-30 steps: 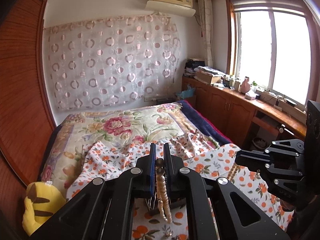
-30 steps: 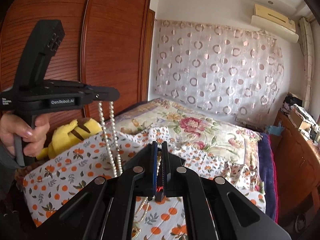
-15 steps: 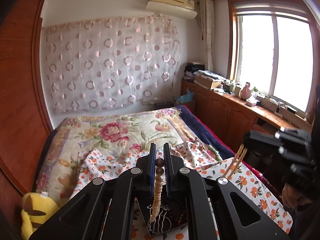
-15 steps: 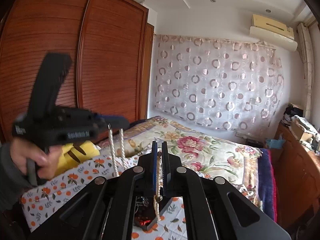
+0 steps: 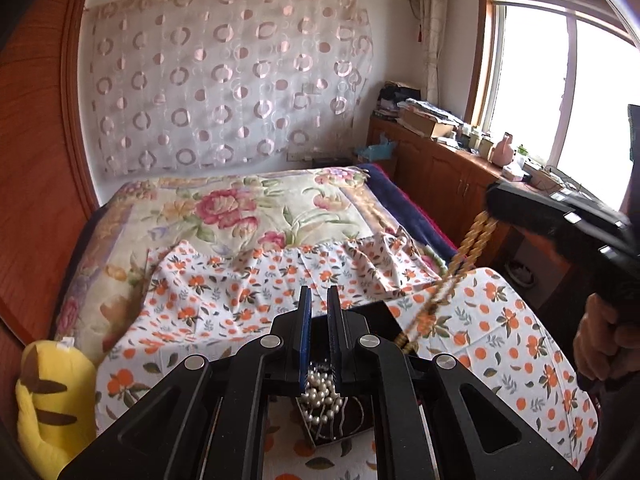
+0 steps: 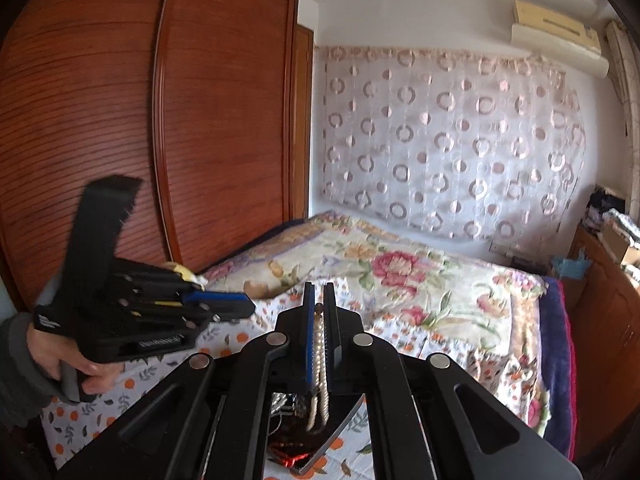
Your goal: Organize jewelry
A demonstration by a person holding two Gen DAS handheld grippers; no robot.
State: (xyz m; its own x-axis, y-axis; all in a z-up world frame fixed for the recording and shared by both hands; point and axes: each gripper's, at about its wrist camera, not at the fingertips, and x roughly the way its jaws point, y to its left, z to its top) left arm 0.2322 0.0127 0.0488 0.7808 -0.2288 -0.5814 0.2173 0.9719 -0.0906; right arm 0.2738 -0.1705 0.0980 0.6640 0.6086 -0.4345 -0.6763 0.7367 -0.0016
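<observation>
Taut pearl strand [image 5: 460, 264] slants across the dark tray [image 5: 384, 316]; floral cloth [image 5: 224, 292] leftward lies open

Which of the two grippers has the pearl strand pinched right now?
The right gripper: the pearl strand runs between its fingers and hangs down. The left gripper has nothing between its fingers; loose pearls lie in the dark tray beneath it.
</observation>
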